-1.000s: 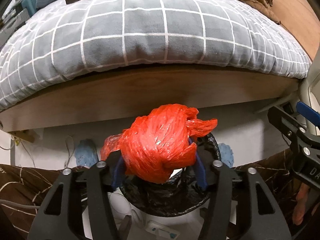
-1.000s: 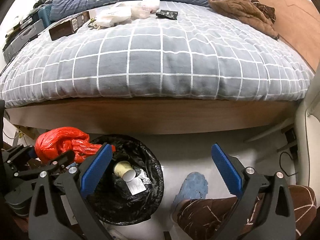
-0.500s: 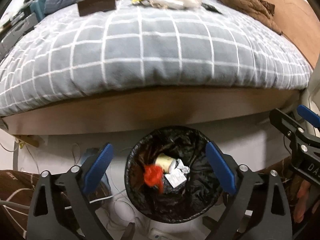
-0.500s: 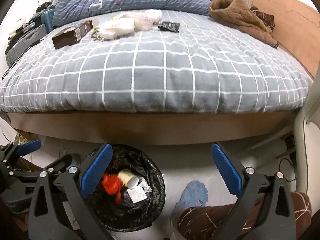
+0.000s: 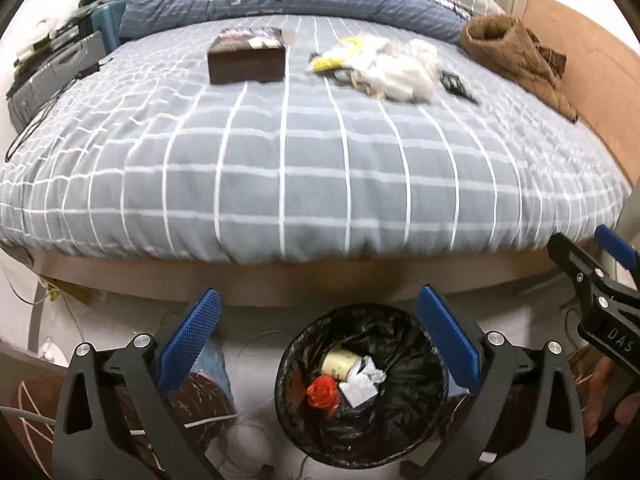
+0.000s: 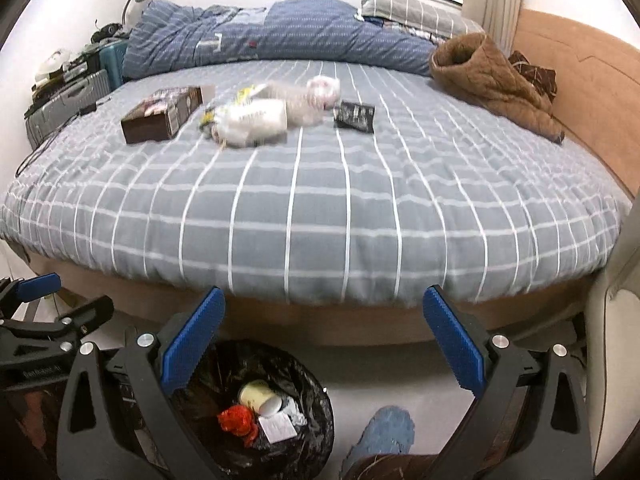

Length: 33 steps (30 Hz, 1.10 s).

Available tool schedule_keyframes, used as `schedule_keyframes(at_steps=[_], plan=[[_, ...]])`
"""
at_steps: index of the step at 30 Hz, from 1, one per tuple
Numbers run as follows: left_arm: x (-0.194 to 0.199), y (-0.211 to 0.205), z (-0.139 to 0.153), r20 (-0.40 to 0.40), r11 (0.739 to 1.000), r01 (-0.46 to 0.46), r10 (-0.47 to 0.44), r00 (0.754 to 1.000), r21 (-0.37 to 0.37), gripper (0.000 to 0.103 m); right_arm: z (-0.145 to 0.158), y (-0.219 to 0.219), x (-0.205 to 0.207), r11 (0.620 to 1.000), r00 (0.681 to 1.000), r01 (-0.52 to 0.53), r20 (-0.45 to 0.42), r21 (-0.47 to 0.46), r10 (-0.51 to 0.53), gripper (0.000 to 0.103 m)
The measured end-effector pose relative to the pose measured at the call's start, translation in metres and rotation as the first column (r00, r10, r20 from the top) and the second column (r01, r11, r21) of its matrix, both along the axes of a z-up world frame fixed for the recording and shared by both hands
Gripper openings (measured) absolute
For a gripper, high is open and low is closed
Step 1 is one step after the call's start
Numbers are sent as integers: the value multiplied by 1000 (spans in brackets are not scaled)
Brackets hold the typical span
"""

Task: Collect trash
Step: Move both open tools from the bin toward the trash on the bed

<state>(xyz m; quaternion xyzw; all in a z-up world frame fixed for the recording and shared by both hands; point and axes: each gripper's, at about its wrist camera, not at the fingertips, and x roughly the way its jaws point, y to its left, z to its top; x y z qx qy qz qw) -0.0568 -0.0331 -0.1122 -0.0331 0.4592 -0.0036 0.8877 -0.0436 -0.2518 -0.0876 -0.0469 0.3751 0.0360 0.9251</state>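
A bin with a black liner (image 5: 290, 364) (image 6: 316, 396) stands on the floor at the foot of the bed. In it lie a crumpled red plastic bag (image 5: 322, 390) (image 6: 236, 420), a paper cup (image 5: 340, 360) (image 6: 256, 394) and white paper (image 5: 358, 388). My left gripper (image 5: 316, 308) hangs open above the bin with nothing between its blue pads. My right gripper (image 6: 322, 304) is open and empty too, above and right of the bin. On the bed lie a brown box (image 5: 246, 58) (image 6: 162, 114), white plastic bags (image 5: 392, 68) (image 6: 256, 120) and a black packet (image 5: 454, 82) (image 6: 355, 116).
The grey checked bedspread (image 6: 360, 208) covers a wooden bed frame (image 6: 320, 324). A brown jacket (image 6: 492, 76) and a blue duvet (image 6: 280, 36) lie at the far end. Suitcases (image 6: 68, 96) stand to the left. A blue slipper (image 6: 384, 432) is beside the bin.
My left gripper opened and the red bag dropped from it into the bin. Both grippers rose and tilted up, so more of the bed top shows.
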Motion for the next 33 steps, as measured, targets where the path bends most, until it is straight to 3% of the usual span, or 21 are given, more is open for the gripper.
schedule_keyframes(at_steps=[7,17,33], plan=[[27,24,35,79,998,-56,56,995,-5,97,23,9,27,1000,998,-19,56,19,18,95],[76,50,59,119,995,-97,94,988,15,97,40,38,83,997,993,-79,94,11,77,95],[189,69,45,108,992,-122,117,987,35,97,22,73,182,991,990,-136,49,13,135,95]])
